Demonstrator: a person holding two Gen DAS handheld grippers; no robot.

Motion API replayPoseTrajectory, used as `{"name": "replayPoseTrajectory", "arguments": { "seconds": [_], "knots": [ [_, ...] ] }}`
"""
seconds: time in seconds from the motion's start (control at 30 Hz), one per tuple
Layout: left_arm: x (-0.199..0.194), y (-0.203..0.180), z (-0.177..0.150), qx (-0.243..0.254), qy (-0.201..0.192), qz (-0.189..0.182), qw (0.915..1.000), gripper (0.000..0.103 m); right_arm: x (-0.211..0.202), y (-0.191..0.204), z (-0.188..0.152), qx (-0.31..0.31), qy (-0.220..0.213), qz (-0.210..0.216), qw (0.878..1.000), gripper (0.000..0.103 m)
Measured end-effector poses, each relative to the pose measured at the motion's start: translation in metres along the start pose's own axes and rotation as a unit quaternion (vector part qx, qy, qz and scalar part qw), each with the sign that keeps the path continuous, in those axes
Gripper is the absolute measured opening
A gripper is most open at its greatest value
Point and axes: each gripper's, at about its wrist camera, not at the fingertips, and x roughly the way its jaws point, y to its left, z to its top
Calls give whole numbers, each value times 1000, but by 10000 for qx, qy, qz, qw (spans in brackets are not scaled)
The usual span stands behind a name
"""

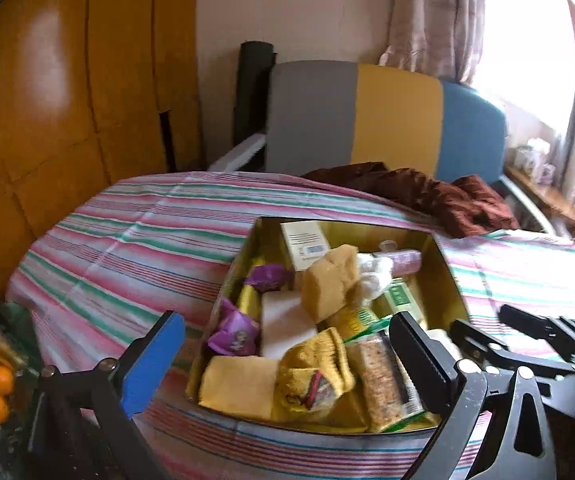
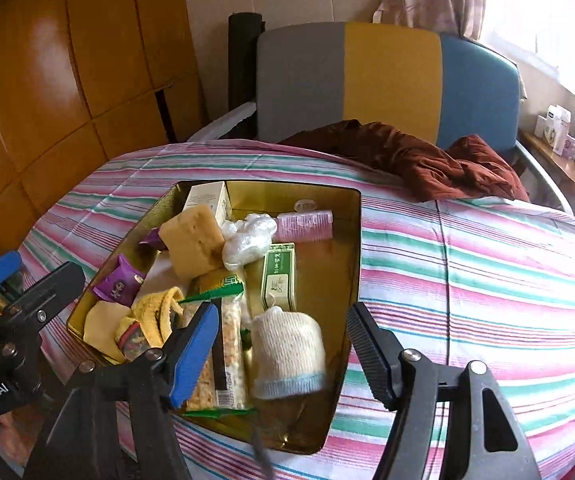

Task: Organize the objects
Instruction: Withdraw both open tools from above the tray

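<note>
**Rolled sock in the gold tin, both grippers open**

The rolled sock (image 2: 287,354), cream with a pale blue cuff, lies in the near right part of the gold tin (image 2: 353,248), just beside the long snack bar (image 2: 223,360) and below the green box (image 2: 279,276). You should find it light and soft; it will squash under the pads without slipping, so take it across the middle of the roll, not by the loose cuff. Nothing here looks fragile except perhaps the crumpled clear plastic (image 2: 245,240). The sponge (image 2: 193,240) will compress too; the snack bar wrapper is probably slick.

Your right gripper (image 2: 281,348) hovers over the tin with its jaws apart on either side of the sock, the pads not pressing it. It holds nothing.

Your left gripper (image 1: 287,348) is spread as wide as it goes, empty, above the yellow cloth (image 1: 239,384) and the yellow sock (image 1: 315,372) at the tin's near end. The tin sits on the striped tablecloth (image 2: 467,280).
</note>
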Motion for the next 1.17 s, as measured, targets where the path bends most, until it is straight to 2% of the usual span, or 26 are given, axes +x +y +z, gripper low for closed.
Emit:
{"name": "replayPoseTrajectory", "arguments": {
  "seconds": [0.1,0.73,1.17],
  "knots": [
    [-5,-2,-3,13,-81,11,10000,103,-1,-2,-5,49,25,-26,10000,68],
    [-12,-5,-6,-143,-6,-321,9994,103,-3,-3,-11,-18,29,-147,9999,68],
    [-9,-3,-9,-163,-91,-112,9998,102,-3,-2,-10,-54,21,-141,9999,68]
  ]
}}
